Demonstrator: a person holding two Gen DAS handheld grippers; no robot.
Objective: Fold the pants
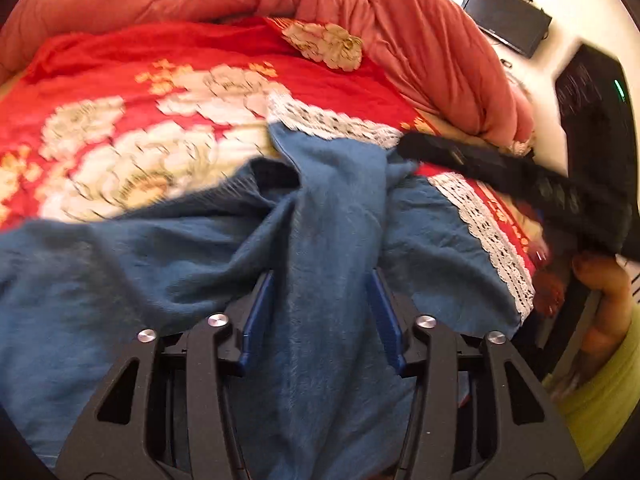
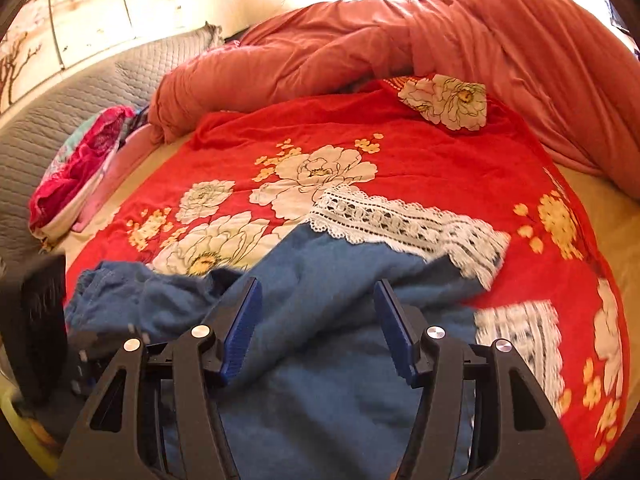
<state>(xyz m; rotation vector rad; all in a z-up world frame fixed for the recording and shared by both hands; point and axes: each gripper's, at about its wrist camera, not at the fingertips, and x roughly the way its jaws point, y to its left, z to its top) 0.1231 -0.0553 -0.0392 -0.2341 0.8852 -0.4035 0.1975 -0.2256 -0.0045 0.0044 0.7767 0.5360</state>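
The fold looks barely begun: the blue pants lie rumpled and bunched on the red floral bedspread, their white lace hems splayed apart. The left gripper and the right gripper both stand wide over the cloth, gripping nothing visibly; smoothing and every fold remain.

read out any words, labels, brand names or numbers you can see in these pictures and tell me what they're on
None can be read.
The black device at the right of the left wrist view has faint marks and a green light, too blurred to read.
The pants, red flowered sheet and both claws, left and right, carry no lettering.
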